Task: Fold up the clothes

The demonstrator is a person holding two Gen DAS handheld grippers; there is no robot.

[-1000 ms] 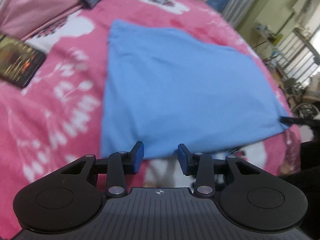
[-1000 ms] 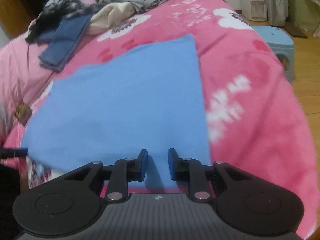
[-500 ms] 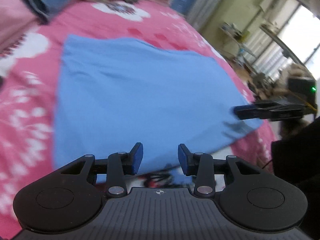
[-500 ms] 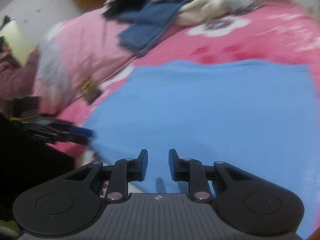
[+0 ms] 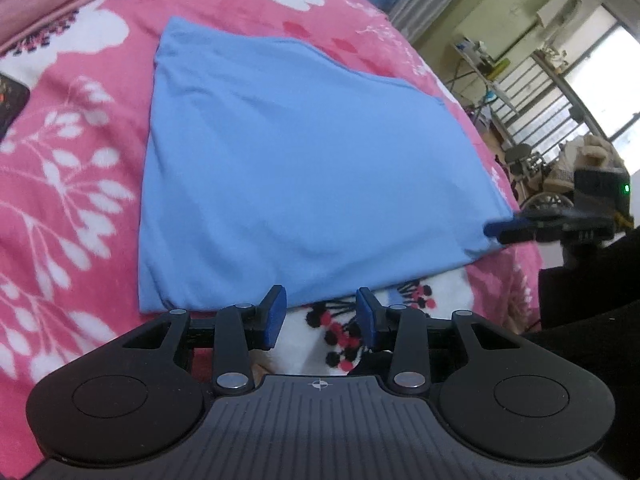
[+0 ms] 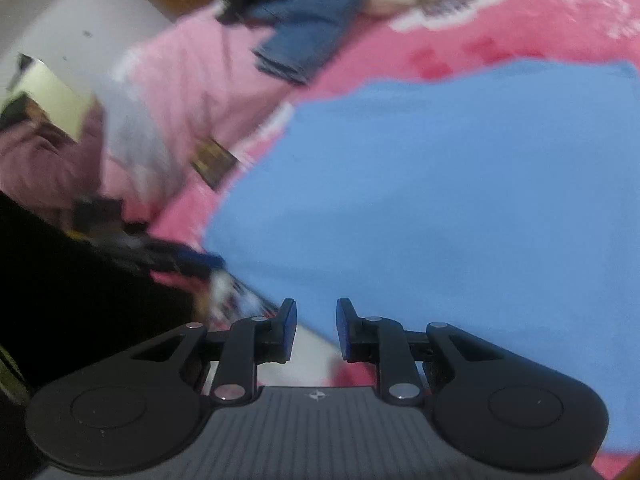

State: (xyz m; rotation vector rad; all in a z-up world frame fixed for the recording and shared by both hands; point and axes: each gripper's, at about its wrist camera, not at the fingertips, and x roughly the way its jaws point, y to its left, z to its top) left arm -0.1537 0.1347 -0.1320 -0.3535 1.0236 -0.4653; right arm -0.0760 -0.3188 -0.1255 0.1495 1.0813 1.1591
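- Blue cloth [image 5: 304, 168] lies flat on the pink bedspread [image 5: 72, 184]
- Left gripper [image 5: 320, 312] at its near edge, jaws parted, empty
- Right gripper [image 6: 316, 320] at the near corner, narrow gap, nothing gripped

Pink floral bedspread [image 5: 72, 184], bright barred window [image 5: 580, 92], pale green wall [image 5: 452, 20].

- A folded cloth [image 5: 304, 160] lies flat on the bed [image 5: 76, 184].
- The left tongs [image 5: 320, 312] hover at the cloth's near edge; nothing sits between them.
- The right tongs [image 5: 496, 230] reach the cloth's near right corner.
- A heap of clothes [image 6: 312, 28] lies behind the cloth.
- A flat packet [image 6: 212, 160] lies left of it.
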